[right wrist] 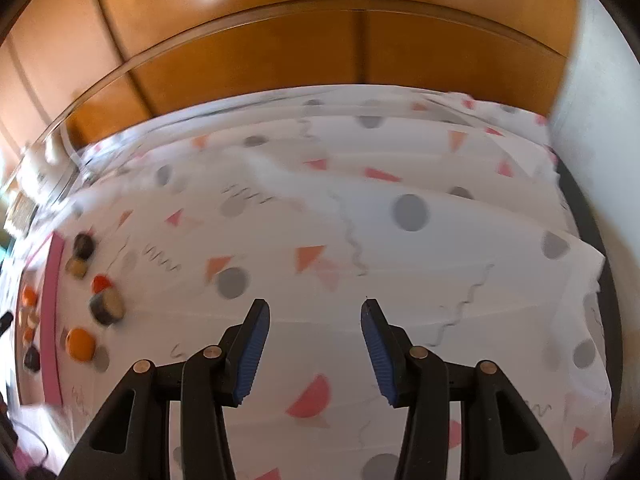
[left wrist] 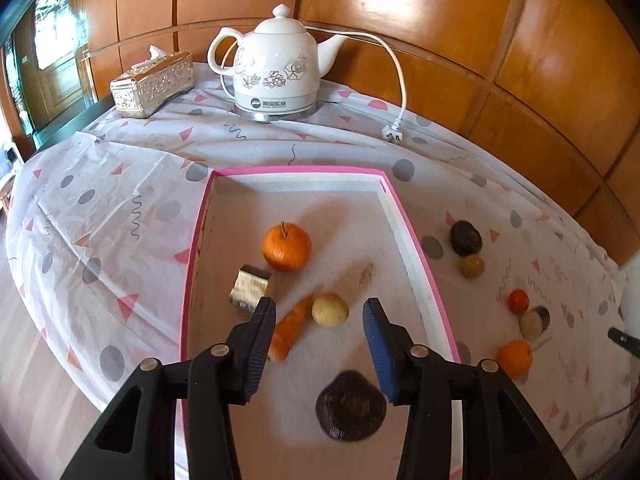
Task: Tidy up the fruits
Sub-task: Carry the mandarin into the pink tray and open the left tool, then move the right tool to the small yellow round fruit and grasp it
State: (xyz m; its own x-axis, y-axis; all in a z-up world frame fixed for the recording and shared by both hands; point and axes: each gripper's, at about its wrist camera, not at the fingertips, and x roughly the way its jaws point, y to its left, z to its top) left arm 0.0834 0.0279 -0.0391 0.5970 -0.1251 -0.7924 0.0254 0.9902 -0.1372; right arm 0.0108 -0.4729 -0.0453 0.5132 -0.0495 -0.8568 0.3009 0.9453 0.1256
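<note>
The left gripper (left wrist: 320, 306) tilts steeply downward, its 2 blue-padded fingers (left wrist: 382, 344) parted with nothing pressed between them. The right gripper (right wrist: 314, 308) angles down as well — jaws apart and empty, black arms spread wide.

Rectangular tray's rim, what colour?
Pink rim around a white inside; clearest in the left wrist view.
</note>
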